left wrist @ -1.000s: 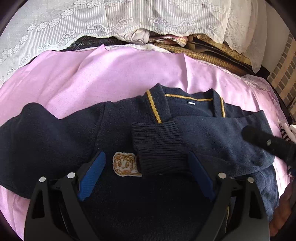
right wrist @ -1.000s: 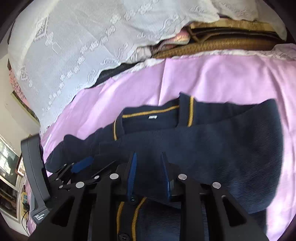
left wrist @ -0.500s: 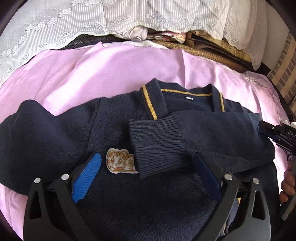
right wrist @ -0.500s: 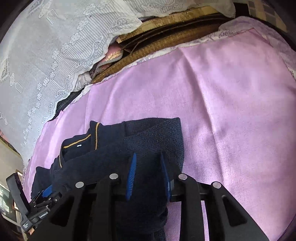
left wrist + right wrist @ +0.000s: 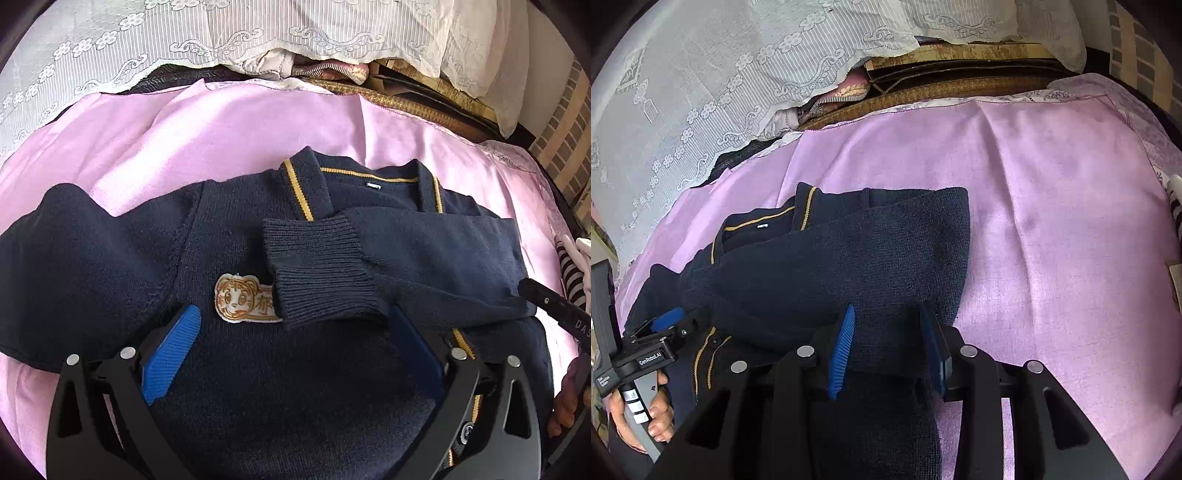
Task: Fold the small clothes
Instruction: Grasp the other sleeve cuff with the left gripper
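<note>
- Lilac sheet (image 5: 229,133) covered the bed, with a white lace cloth (image 5: 110,48) heaped along its far edge; the navy cardigan (image 5: 295,369) lay face up in the middle of the sheet, its right sleeve (image 5: 436,254) folded across the chest and the ribbed cuff (image 5: 317,273) touching the tiger badge (image 5: 242,297).
- Left gripper (image 5: 291,354) stood at its widest over the cardigan's front, nothing pinched between the blue pads.
- Right gripper (image 5: 888,345) was narrowly parted over the folded side of the cardigan; knit lay between the jaws, apparently not pressed.
- Risk, as I judged it: if a pad snagged the knit as it pulled away, the folded sleeve could drag off the chest and undo the fold.
- Left sleeve (image 5: 70,273) was spread out and unfolded; a careless grab there might bunch the body.
- Compared with a second earlier, the left jaws had just been opening wider, the right jaws had just been opening too, and the right wrist view had swung toward the sheet's bare side.
</note>
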The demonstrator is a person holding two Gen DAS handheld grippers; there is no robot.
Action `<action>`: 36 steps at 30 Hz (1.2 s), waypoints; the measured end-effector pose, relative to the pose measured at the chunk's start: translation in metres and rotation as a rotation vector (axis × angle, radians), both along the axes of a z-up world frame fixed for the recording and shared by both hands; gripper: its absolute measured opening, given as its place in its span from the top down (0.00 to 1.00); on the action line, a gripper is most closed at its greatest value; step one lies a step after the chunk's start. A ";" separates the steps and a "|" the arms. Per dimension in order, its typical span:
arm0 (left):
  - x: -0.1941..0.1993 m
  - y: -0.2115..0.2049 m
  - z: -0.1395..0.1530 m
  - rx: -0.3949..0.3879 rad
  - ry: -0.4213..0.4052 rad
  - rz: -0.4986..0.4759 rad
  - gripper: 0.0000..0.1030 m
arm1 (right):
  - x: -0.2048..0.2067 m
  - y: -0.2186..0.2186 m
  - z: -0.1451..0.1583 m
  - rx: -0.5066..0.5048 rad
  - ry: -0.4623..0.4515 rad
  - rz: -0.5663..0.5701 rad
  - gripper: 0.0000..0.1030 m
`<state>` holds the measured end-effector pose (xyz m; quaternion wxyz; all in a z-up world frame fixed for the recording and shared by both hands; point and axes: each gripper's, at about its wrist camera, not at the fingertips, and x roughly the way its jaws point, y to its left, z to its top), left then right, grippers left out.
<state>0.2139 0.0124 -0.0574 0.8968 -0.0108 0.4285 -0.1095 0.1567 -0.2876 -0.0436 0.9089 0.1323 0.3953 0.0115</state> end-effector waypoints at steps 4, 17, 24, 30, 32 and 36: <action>-0.012 0.018 0.012 -0.045 -0.013 0.034 0.04 | -0.010 0.008 0.019 -0.003 -0.062 0.012 0.64; -0.072 0.222 0.024 -0.275 0.026 0.447 0.05 | -0.008 0.033 0.006 -0.039 -0.022 0.062 0.56; -0.075 0.287 0.045 -0.354 0.061 0.501 0.05 | -0.029 0.097 0.050 -0.043 -0.133 0.205 0.55; -0.073 0.347 0.022 -0.506 0.103 0.599 0.05 | -0.040 0.222 0.064 -0.091 -0.156 0.495 0.56; -0.069 0.353 0.015 -0.540 0.091 0.591 0.05 | -0.041 0.264 0.060 -0.117 -0.143 0.567 0.55; -0.061 0.358 0.013 -0.567 0.042 0.581 0.06 | -0.042 0.336 0.049 -0.233 -0.153 0.672 0.56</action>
